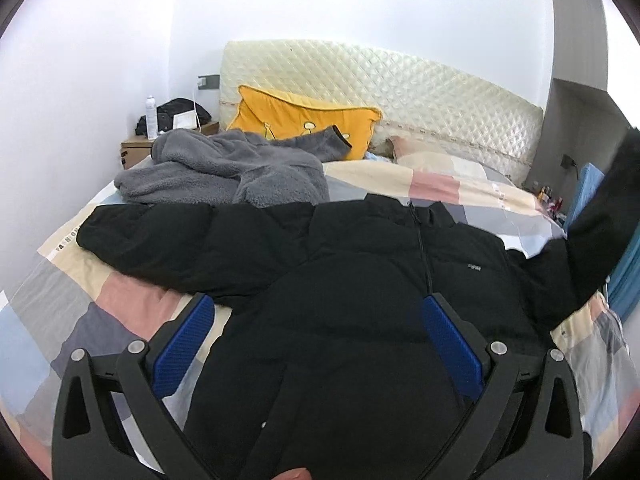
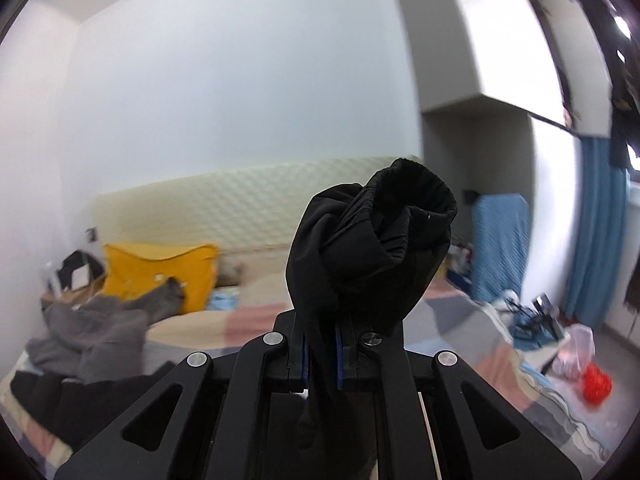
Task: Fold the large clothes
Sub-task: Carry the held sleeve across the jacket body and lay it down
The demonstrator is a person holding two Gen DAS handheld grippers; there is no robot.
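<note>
1. Black jacket (image 1: 360, 280) is lying spread out, front up, across the bed (image 1: 80, 292), zipper running down the middle. One sleeve (image 1: 140, 228) stretches flat toward the left side of the bed.
2. The other sleeve (image 1: 596, 236) goes up off the bed at the right edge of the left wrist view, so that one's in the air.
3. Right tool (image 2: 320, 360) is clamped tight on that sleeve's cuff (image 2: 380, 240); the fabric is bunched up above the blue pads and the elastic opening faces the camera.
4. Left tool (image 1: 318, 312) is wide open, nothing in it, hovering over the jacket's lower front with a blue pad on either side of the zipper area.
5. Behind the jacket there's a grey fleece (image 1: 224, 172) piled up near a yellow pillow (image 1: 304, 120) that leans against the quilted headboard (image 1: 400, 92).
6. Right wrist view is pretty blurry away from the cuff.
</note>
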